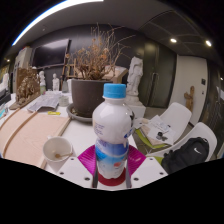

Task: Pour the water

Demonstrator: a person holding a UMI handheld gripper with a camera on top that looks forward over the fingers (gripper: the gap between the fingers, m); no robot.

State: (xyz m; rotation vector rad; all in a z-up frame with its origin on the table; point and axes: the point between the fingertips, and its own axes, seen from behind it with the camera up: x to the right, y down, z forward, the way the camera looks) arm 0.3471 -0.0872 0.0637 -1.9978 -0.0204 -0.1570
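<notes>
A clear plastic water bottle with a blue cap and a white-and-red label stands upright between my fingers. My gripper is shut on the bottle, the magenta pads pressing its lower body from both sides. To the left of the bottle, a small white cup sits on the white table, open side up. The bottle's base is hidden behind the gripper body.
A large dark pot with dry branches stands behind the bottle. White statuettes stand at the back. Papers and a green-edged book lie to the right, next to a black bag. A wooden board lies left.
</notes>
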